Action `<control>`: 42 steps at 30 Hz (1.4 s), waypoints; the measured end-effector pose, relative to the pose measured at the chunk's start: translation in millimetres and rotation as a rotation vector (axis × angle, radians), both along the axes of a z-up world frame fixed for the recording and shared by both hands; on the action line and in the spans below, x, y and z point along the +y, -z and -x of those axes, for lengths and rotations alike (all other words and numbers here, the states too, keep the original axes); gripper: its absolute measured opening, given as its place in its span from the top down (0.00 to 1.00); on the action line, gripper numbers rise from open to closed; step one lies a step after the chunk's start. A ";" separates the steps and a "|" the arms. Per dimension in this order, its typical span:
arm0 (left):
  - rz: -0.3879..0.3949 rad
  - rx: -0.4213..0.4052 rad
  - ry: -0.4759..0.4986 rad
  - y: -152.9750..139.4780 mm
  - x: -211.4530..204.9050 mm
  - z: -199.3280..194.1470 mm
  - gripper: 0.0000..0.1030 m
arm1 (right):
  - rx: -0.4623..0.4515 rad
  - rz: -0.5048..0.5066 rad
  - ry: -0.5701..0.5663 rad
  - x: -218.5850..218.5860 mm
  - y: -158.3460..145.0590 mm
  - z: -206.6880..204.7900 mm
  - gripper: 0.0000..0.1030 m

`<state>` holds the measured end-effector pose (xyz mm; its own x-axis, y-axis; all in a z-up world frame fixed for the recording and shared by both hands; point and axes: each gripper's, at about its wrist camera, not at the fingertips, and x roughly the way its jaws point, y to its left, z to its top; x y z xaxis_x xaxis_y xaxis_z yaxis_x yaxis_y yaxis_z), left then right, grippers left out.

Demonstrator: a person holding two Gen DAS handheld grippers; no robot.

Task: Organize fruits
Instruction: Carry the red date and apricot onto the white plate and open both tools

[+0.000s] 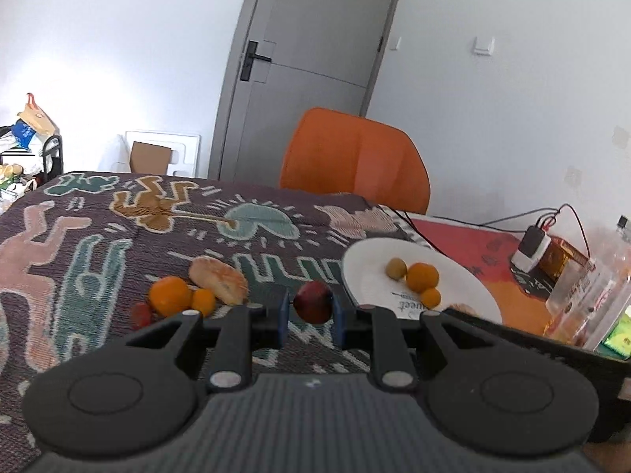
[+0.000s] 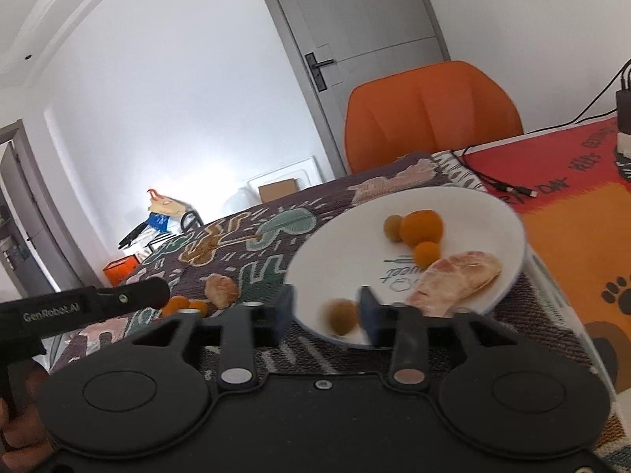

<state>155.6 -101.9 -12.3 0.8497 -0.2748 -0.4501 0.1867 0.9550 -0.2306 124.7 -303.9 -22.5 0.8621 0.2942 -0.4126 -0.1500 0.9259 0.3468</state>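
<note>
Left gripper (image 2: 83, 307), marked "GenRobot.AI", holds plum (image 1: 312, 302).

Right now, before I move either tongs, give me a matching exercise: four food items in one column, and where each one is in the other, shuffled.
Items
1. dark red fruit
2. bread roll
3. blurred yellow-brown fruit
4. pink flat slice

Places
A. on the patterned cloth, beside the loose oranges
B. gripped in the left tongs
C. lying on the right part of the white plate
D. between the fingers of the open right tongs, at the plate's near rim

Pairs: 1-B, 2-A, 3-D, 4-C
</note>
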 end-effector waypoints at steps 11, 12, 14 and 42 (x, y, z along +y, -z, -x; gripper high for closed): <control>-0.028 0.024 0.064 2.8 -38.9 -18.0 0.79 | -0.043 0.017 0.072 -28.6 -3.8 18.2 0.39; -0.032 0.030 0.072 3.1 -43.7 -20.6 0.79 | -0.044 0.018 0.079 -31.4 -3.8 19.2 0.39; -0.044 0.031 0.089 2.5 -52.3 -24.0 0.79 | -0.042 0.025 0.095 -36.4 -3.7 20.2 0.36; -0.090 0.008 -0.050 -14.8 -23.3 -11.7 0.13 | -0.073 0.008 0.117 -38.9 -10.3 41.5 0.07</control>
